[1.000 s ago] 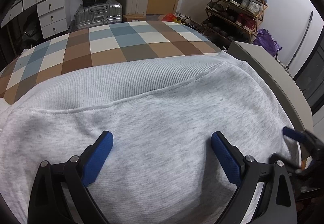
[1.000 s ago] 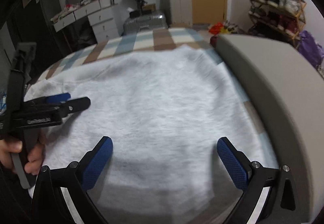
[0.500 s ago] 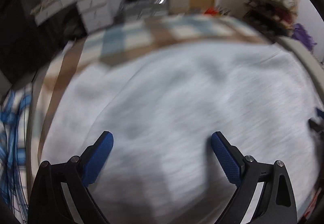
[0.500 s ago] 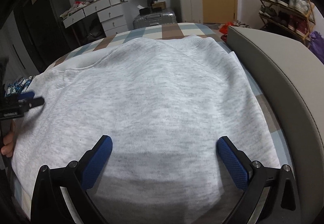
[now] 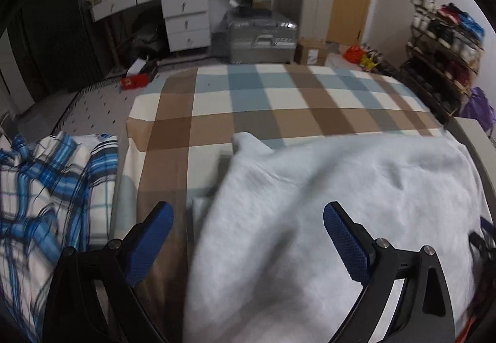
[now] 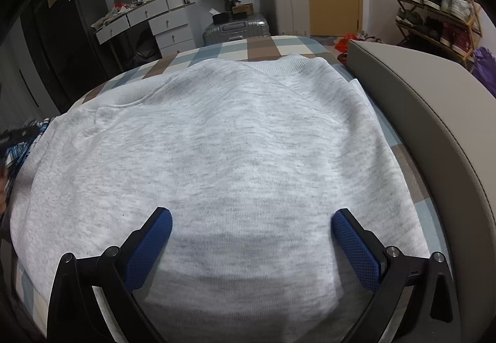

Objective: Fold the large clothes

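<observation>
A light grey sweatshirt lies spread flat on a bed with a brown, blue and white checked cover; its ribbed hem is at the far end. My right gripper hovers open over the near part of the sweatshirt, nothing between its blue pads. My left gripper is open too, above the sweatshirt's left edge, with its left pad over the bare checked cover. The left wrist view is blurred.
A blue and white plaid garment lies left of the bed. A grey padded headboard runs along the right side. Beyond the bed stand suitcases, a white drawer desk and a shoe rack.
My left gripper has swung left from the sweatshirt's middle to its left edge, bringing the plaid garment into view. My right gripper has drawn back slightly; the left gripper has dropped out of its view.
</observation>
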`<state>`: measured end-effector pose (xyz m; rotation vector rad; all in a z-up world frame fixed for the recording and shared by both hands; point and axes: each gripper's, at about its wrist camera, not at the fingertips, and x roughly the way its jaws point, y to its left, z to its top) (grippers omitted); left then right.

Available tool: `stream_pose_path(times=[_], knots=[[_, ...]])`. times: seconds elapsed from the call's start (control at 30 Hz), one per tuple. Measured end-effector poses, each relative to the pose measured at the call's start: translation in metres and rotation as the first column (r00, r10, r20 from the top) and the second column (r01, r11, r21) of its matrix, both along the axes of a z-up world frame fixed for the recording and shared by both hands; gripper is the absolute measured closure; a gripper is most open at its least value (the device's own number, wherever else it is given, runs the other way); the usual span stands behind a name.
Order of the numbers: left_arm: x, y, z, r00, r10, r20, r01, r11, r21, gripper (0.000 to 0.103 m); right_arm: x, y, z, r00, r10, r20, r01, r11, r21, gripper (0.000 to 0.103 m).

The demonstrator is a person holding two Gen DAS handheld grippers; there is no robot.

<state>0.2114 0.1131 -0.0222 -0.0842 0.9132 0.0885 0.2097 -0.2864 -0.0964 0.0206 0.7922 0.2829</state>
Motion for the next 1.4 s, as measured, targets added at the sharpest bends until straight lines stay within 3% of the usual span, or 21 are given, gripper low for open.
stream_pose_path(times=[0.07, 0.1, 0.13, 0.17, 0.2, 0.23, 0.3, 0.4, 0.5, 0.6, 0.67, 0.73, 0.87, 0.97, 1.03, 1.17, 1.27, 1.37, 1.4], knots=[[0.026, 0.004, -0.017, 0.998, 0.000, -0.057, -0.001, 1.000, -0.016, 0.009, 0.000, 0.000, 0.000, 1.000, 0.001, 0.000, -0.001, 1.000, 0.001, 0.000], [0.029, 0.006, -0.024, 0.998, 0.009, -0.067, -0.010, 1.000, -0.013, 0.023, 0.000, 0.000, 0.000, 1.000, 0.001, 0.000, -0.001, 1.000, 0.001, 0.000], [0.027, 0.007, -0.029, 0.997, 0.011, -0.071, -0.012, 1.000, -0.016, 0.062, 0.000, 0.000, 0.000, 1.000, 0.001, 0.000, -0.001, 1.000, 0.001, 0.000], [0.029, 0.009, -0.033, 0.997, 0.003, -0.082, -0.006, 0.999, -0.039, 0.082, 0.000, 0.000, 0.000, 1.000, 0.001, -0.001, -0.001, 1.000, 0.000, 0.000], [0.028, 0.010, -0.037, 0.996, -0.015, -0.086, 0.008, 0.997, -0.083, 0.095, 0.000, 0.001, 0.000, 1.000, 0.000, 0.000, 0.000, 1.000, 0.001, 0.000], [0.020, 0.010, -0.032, 0.999, -0.015, -0.052, 0.010, 0.996, -0.084, 0.100, 0.000, 0.001, 0.000, 1.000, 0.000, 0.000, 0.000, 1.000, 0.001, 0.000], [0.002, 0.013, -0.015, 0.999, -0.017, 0.036, 0.021, 0.994, -0.106, 0.100, 0.000, 0.001, 0.000, 1.000, -0.001, 0.000, 0.001, 1.000, 0.001, 0.000], [-0.012, 0.033, 0.001, 0.996, -0.002, 0.094, 0.023, 0.976, -0.217, 0.100, 0.000, 0.001, 0.000, 1.000, -0.001, 0.000, 0.001, 1.000, 0.001, 0.000], [-0.004, 0.047, -0.007, 0.999, 0.026, 0.038, -0.017, 0.972, -0.232, 0.100, 0.000, 0.001, 0.000, 1.000, -0.001, 0.000, 0.001, 1.000, 0.001, 0.000], [0.015, 0.039, -0.036, 0.997, 0.034, -0.062, -0.043, 0.987, -0.156, 0.096, 0.000, 0.001, 0.000, 1.000, -0.001, 0.000, 0.001, 1.000, 0.000, 0.000], [0.022, 0.030, -0.043, 0.994, 0.053, -0.098, -0.061, 0.995, -0.079, 0.081, 0.000, 0.001, 0.000, 1.000, -0.001, -0.001, 0.001, 1.000, 0.001, 0.000], [0.018, 0.024, -0.036, 0.992, 0.093, -0.087, -0.093, 0.996, -0.002, 0.063, 0.000, 0.001, 0.000, 1.000, -0.001, -0.001, 0.001, 1.000, 0.001, 0.000], [-0.006, 0.016, -0.002, 0.991, 0.131, -0.004, -0.131, 0.991, 0.040, 0.061, 0.000, 0.001, 0.000, 1.000, -0.001, 0.000, 0.001, 1.000, 0.001, 0.000], [-0.021, 0.003, 0.022, 0.993, 0.082, 0.084, -0.083, 0.997, 0.008, 0.059, 0.000, 0.001, 0.000, 1.000, -0.001, 0.000, 0.001, 1.000, 0.000, 0.000], [-0.024, -0.019, 0.026, 0.994, 0.004, 0.106, -0.004, 1.000, -0.004, 0.045, 0.000, 0.001, 0.000, 1.000, -0.001, 0.000, 0.001, 1.000, 0.001, 0.000], [0.005, -0.059, 0.000, 0.982, -0.187, 0.036, 0.188, 0.982, -0.006, 0.045, 0.000, 0.001, 0.000, 1.000, -0.001, 0.000, 0.001, 1.000, 0.001, 0.000], [0.025, -0.065, -0.039, 0.978, -0.195, -0.074, 0.192, 0.980, -0.046, 0.046, 0.001, 0.001, 0.000, 1.000, -0.001, -0.001, 0.001, 1.000, 0.002, 0.000], [0.024, -0.057, -0.045, 0.977, -0.206, -0.058, 0.202, 0.977, -0.067, 0.040, -0.001, 0.002, 0.001, 1.000, -0.002, 0.000, 0.002, 1.000, 0.005, 0.000], [0.022, -0.056, -0.044, 0.980, -0.191, -0.061, 0.190, 0.982, -0.022, 0.027, -0.001, 0.002, 0.001, 1.000, -0.002, 0.000, 0.002, 1.000, 0.005, 0.000]])
